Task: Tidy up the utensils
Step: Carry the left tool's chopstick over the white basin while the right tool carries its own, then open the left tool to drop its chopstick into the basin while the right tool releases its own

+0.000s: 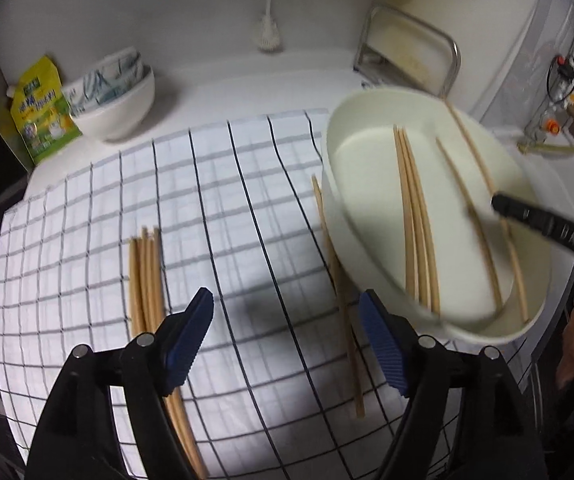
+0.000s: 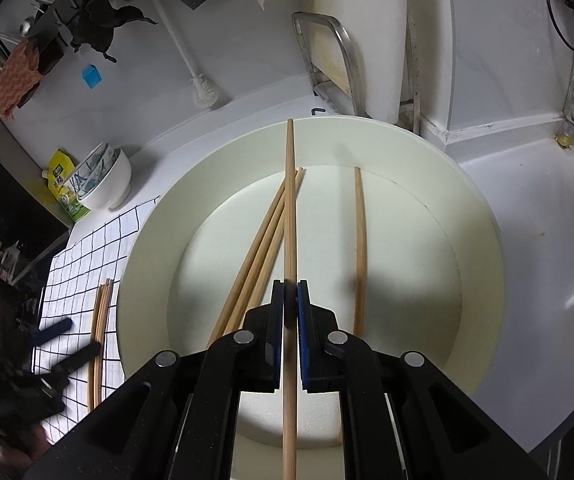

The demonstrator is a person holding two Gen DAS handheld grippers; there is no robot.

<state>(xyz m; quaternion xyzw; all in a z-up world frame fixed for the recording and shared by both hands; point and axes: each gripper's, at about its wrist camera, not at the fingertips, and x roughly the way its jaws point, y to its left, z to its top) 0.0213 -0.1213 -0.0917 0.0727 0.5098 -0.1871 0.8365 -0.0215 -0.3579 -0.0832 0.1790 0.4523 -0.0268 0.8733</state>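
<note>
The right gripper (image 2: 290, 300) clamps one chopstick (image 2: 289, 216) above the basin (image 2: 147, 236), four loose sticks (image 2: 263, 236) beneath it. The left gripper (image 1: 287, 320) hangs wide and empty over the checked cloth (image 1: 87, 280); only its view shows a bundle (image 1: 145, 272) beside its left finger.

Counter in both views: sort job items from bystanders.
Job: held chopstick in right gripper; loose chopsticks; cream basin; chopstick bundle on checked cloth; left gripper, open.

Bystanders: stacked bowls, yellow-green packet, brush.
</note>
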